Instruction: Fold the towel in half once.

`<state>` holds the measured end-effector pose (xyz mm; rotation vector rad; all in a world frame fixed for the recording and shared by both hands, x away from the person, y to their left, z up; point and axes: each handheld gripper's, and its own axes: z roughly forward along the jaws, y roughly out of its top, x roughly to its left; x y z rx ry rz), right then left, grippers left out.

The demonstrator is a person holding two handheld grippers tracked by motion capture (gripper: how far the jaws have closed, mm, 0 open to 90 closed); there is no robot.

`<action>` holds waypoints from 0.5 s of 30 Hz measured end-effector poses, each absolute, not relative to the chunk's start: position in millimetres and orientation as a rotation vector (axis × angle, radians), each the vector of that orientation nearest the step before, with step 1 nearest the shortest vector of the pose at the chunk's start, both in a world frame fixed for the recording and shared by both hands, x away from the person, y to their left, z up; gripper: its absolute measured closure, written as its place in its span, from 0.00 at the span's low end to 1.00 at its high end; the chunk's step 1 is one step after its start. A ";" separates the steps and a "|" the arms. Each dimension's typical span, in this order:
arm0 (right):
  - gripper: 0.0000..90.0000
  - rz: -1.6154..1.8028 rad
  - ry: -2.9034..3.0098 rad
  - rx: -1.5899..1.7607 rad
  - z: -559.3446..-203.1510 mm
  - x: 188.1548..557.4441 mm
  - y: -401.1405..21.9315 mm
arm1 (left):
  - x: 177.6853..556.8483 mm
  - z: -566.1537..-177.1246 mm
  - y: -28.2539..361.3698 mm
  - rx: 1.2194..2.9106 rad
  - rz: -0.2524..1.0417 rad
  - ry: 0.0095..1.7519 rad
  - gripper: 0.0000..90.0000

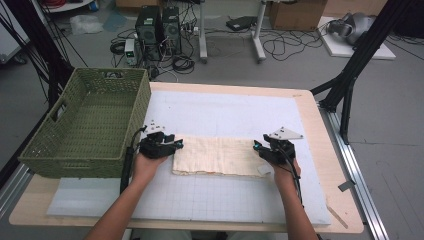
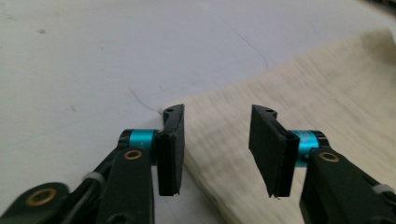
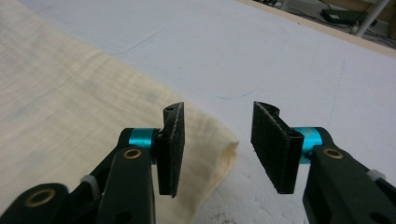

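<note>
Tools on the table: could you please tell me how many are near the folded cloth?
2. The left tool sits at the left end of the cream cloth, beside the green basket; the right tool sits at the cloth's right end. Both are open.

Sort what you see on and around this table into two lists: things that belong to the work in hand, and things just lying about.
In the job:
- folded cream cloth
- left gripper, open
- right gripper, open

Lying about:
- green woven basket
- white mat
- computer towers on the floor
- cardboard box
</note>
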<state>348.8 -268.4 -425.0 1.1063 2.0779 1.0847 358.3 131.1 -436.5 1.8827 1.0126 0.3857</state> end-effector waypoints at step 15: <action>0.74 1.102 2.338 0.988 -445.0 305.2 -267.6 | 333.6 -444.5 116.3 2.085 0.332 0.915 0.72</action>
